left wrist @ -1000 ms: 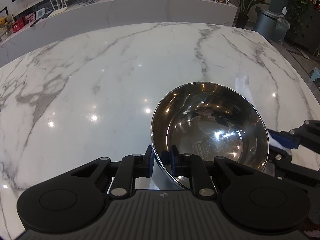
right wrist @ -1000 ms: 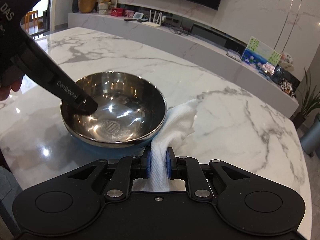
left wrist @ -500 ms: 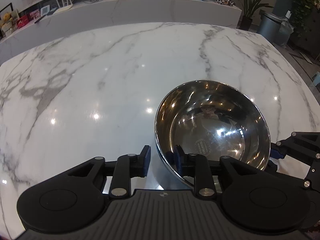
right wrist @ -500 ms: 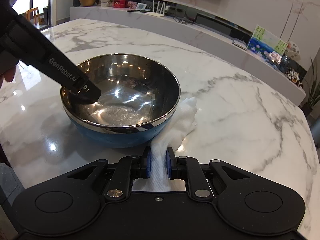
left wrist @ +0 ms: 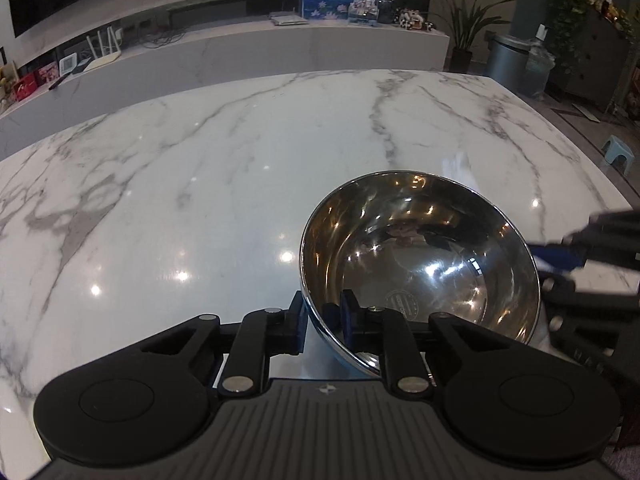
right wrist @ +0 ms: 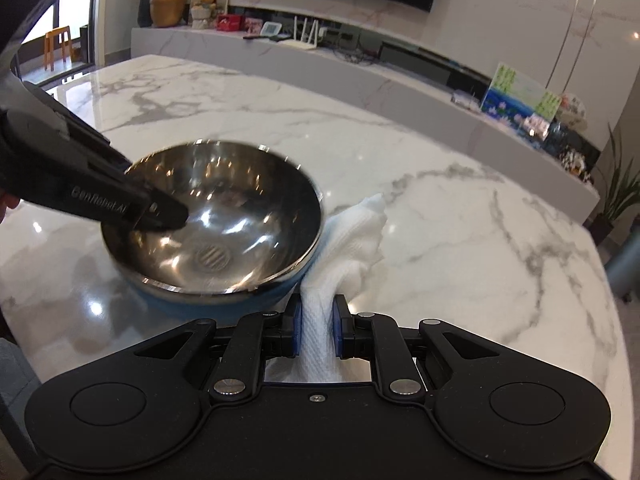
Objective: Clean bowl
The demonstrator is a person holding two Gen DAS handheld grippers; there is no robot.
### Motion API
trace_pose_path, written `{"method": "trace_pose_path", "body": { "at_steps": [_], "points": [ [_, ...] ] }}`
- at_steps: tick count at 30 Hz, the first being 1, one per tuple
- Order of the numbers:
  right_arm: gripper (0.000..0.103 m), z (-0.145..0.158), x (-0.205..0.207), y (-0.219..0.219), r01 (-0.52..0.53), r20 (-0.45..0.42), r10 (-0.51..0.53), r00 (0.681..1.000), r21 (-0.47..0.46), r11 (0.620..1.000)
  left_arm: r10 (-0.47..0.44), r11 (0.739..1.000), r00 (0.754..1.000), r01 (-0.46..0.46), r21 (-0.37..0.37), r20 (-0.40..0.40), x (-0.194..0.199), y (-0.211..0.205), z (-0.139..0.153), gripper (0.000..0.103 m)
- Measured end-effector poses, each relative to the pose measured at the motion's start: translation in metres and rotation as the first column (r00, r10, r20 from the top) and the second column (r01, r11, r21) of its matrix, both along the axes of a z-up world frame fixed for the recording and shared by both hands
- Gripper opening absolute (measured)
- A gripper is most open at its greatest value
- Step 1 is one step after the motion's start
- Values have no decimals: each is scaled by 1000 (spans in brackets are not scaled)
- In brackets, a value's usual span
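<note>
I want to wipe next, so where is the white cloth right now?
In the right wrist view, the white cloth is pinched in the right gripper, trailing over the marble table against the bowl.

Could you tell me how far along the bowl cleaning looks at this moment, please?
Setup looks done: the left gripper has just closed on the near rim of the steel bowl, tilting it. In hand: the right gripper clamps the white cloth, which lies against the bowl's outside. Left: wiping the inside, which the cloth has not entered.
</note>
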State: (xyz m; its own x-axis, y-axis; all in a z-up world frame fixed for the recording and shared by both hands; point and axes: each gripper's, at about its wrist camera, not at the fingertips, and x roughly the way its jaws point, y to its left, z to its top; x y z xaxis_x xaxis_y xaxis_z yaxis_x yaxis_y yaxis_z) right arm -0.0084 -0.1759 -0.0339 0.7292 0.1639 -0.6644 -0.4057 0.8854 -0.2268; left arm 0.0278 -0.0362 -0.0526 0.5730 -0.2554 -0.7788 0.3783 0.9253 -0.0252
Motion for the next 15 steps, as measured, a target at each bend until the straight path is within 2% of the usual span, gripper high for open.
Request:
{"method": "trace_pose_path", "body": {
  "at_steps": [7,15],
  "points": [
    [13,2,-10,4,-53,34,55,998,-59,997,-21,1000,1000,21,16,0,4,-2,0,15],
    [13,-14,-9,8,-65,-16,64,998,-55,996,-26,1000,1000,26,14,-2,6,-1,0,15]
  ]
}}
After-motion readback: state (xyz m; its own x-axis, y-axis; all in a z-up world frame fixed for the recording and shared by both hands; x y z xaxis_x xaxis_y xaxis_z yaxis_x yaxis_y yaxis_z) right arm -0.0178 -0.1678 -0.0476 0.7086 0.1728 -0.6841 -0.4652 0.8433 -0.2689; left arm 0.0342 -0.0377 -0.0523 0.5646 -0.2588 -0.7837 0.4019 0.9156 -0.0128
